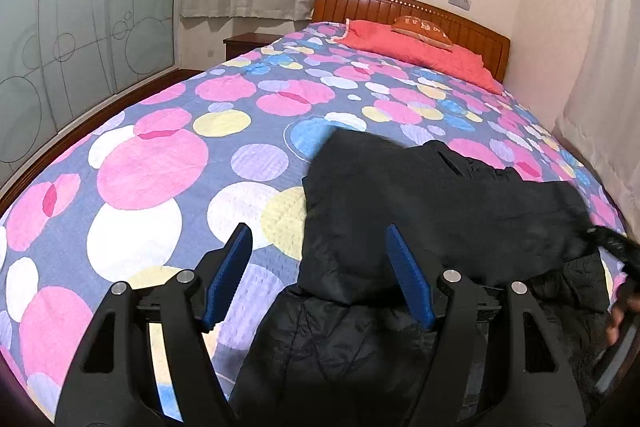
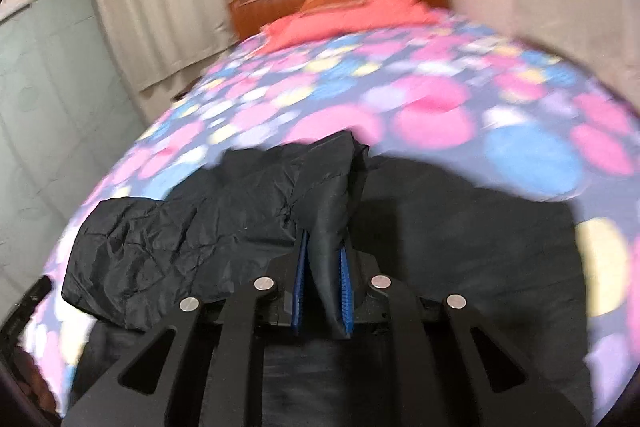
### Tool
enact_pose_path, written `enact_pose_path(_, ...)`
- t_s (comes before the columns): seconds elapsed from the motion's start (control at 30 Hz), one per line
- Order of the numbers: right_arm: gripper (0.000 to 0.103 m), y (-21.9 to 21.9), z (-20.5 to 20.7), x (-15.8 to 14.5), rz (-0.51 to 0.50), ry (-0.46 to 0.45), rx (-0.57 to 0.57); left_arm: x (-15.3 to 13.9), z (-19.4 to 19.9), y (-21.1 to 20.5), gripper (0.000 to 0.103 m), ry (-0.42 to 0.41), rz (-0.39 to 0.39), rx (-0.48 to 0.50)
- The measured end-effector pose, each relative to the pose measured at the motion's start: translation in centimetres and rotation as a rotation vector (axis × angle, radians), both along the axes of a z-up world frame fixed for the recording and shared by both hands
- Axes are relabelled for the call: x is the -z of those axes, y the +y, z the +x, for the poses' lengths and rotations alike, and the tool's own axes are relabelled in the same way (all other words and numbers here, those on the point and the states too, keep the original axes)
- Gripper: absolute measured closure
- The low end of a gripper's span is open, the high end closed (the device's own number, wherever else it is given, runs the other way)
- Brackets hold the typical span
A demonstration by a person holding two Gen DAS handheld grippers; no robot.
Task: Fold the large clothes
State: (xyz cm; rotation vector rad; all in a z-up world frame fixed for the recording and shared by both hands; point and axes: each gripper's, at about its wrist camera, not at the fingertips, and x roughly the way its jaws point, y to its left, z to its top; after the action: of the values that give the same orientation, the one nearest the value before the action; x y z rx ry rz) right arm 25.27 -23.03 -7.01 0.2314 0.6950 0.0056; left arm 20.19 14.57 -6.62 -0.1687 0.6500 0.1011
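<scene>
Left wrist view: hovering low over the near end of the bed [image 1: 160, 163], left gripper [image 1: 320, 267] with jaws spread wide and gripping nothing. Lying on the polka-dot bedspread, toward the foot and well apart from the red pillow [image 1: 420, 55] at the headboard [image 1: 400, 7]: the black padded jacket [image 1: 420, 207], puffy and creased, one flap draped over the lower layer. Reaching just over the jacket's near left edge, one blue pad above bare bedspread, the other above the black fabric. Showing at the jacket's right side, blurred, part of the right gripper [image 1: 612, 247].

Right wrist view: blurring heavily, so probably moving. Right gripper [image 2: 323, 275] with jaws pressed nearly together and pinching a fold of the black padded jacket [image 2: 180, 219], the pinched cloth rising in a ridge away from the pads [image 2: 300, 279]. Bunching beside that ridge, a crumpled sleeve or side panel; spreading flatter on the other side, the rest of the garment, all of it at the foot of the bed [image 2: 440, 99], far from the red pillow [image 2: 348, 15].

Judging the step: carrying one side of the jacket across the body for a fold. Calling next for laying that edge down flat and even on the jacket, then letting go, with the free left gripper ready for pinning or smoothing the near edge against slipping of the slick fabric.
</scene>
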Motion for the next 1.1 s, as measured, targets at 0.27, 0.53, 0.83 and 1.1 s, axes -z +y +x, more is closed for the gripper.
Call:
enact_pose_path(0.27,0.088,-6.6,0.1,4.7,-0.002,0.138,0.075,1.6,2.1,-2.9,0.034,0.042,0.046,0.054)
enact_pose_path(0.53,0.073,-6.7,-1.1,2.9,-0.037,0.151,0.128,2.6,5.1,-4.4,0.034,0.091,0.062,0.066)
enact_pose_path(0.83,0.068,-2.7,4.3,2.7,0.018,0.1,-0.005,4.0,10.7,-6.4,0.029,0.129,0.127,0.042)
enact_pose_path(1.1,0.069,-1.5,5.8,6.1,-0.015,0.222,-0.009,7.2,12.6,-6.6,0.029,0.232,0.182,0.048)
